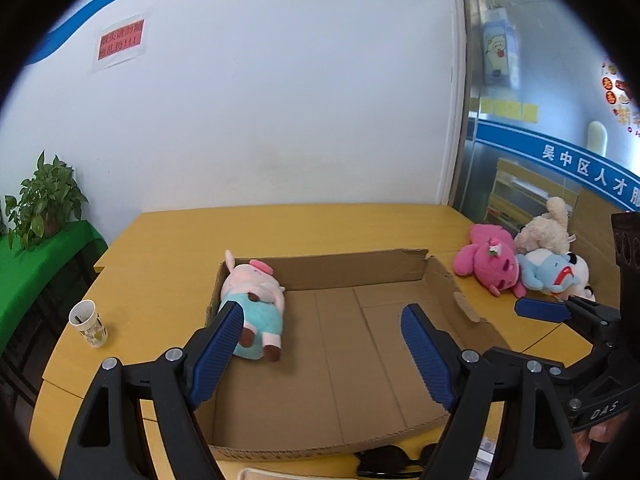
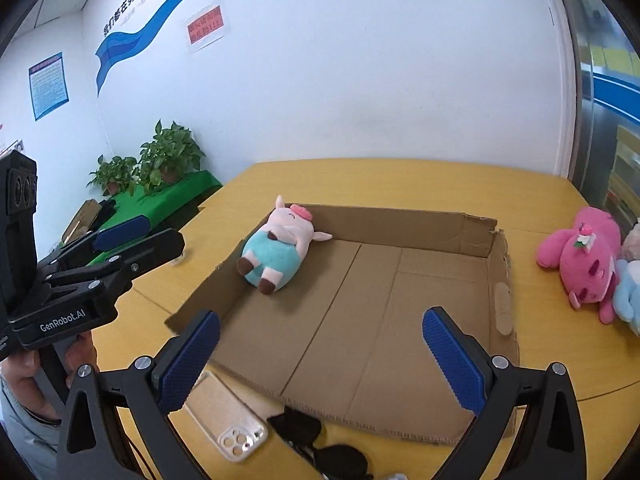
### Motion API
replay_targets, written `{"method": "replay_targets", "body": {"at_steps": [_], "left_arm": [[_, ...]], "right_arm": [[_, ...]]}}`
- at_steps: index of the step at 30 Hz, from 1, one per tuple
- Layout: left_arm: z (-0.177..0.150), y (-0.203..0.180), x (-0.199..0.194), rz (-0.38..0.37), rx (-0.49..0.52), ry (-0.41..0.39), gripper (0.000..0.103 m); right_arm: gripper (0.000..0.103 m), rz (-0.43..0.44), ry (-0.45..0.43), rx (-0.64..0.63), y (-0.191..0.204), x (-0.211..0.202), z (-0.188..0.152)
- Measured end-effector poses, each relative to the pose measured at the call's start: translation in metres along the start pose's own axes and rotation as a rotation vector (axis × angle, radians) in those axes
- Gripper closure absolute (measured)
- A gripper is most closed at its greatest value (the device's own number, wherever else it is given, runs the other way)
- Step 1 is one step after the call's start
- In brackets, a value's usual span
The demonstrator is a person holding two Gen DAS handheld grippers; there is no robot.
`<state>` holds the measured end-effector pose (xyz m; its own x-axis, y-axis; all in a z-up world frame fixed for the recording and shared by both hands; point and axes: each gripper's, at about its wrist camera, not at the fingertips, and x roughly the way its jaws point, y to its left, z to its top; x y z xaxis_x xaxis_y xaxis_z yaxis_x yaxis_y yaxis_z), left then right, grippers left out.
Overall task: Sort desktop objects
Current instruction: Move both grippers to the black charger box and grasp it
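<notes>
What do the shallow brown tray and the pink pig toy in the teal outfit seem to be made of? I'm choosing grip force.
The shallow brown tray looks like matte corrugated cardboard: torn corner, fold creases, fluted cut edge. The pink pig toy in the teal outfit looks like soft plush fabric, probably stuffed: fuzzy surface, rounded shape.

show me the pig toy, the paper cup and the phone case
pig toy (image 2: 276, 252), right wrist view, on its teal belly
paper cup (image 1: 89, 324), left wrist view, on its side wall
phone case (image 2: 228, 420), right wrist view, on its clear back
</notes>
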<state>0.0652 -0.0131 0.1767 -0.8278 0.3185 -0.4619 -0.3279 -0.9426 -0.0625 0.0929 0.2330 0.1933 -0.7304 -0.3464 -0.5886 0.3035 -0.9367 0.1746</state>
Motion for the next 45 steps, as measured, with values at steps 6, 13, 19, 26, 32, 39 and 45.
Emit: {"method": "replay_targets", "body": {"at_steps": [6,13,19,26,32,39,45], "left_arm": [[-0.014,-0.008,-0.005,-0.070,-0.035,0.075,0.099],[-0.030,-0.016,-0.033,-0.030,-0.032,0.006,0.013],[-0.060,-0.015,-0.048,-0.108,-0.042,0.036,0.013],[-0.137,-0.022,-0.026,-0.249,-0.106,0.332,0.013],[-0.194,-0.039,-0.005,-0.363,-0.159,0.535,0.013],[-0.206,-0.032,0.005,-0.367,-0.180,0.590,0.017],[-0.224,-0.017,0.009,-0.366,-0.225,0.643,0.025]], "right_arm": [[0.061,-0.072,-0.028,-0.024,0.002,-0.016,-0.018],[0.000,-0.041,-0.059,-0.002,0.000,-0.036,-0.027],[0.000,-0.007,-0.029,-0.090,-0.002,-0.051,-0.054],[0.000,0.224,0.232,-0.238,-0.006,-0.050,-0.172],[0.007,0.335,0.448,-0.251,0.005,-0.024,-0.243],[0.020,0.383,0.381,-0.240,0.046,0.011,-0.239],[0.019,0.424,0.357,-0.238,0.052,0.012,-0.234]]}}
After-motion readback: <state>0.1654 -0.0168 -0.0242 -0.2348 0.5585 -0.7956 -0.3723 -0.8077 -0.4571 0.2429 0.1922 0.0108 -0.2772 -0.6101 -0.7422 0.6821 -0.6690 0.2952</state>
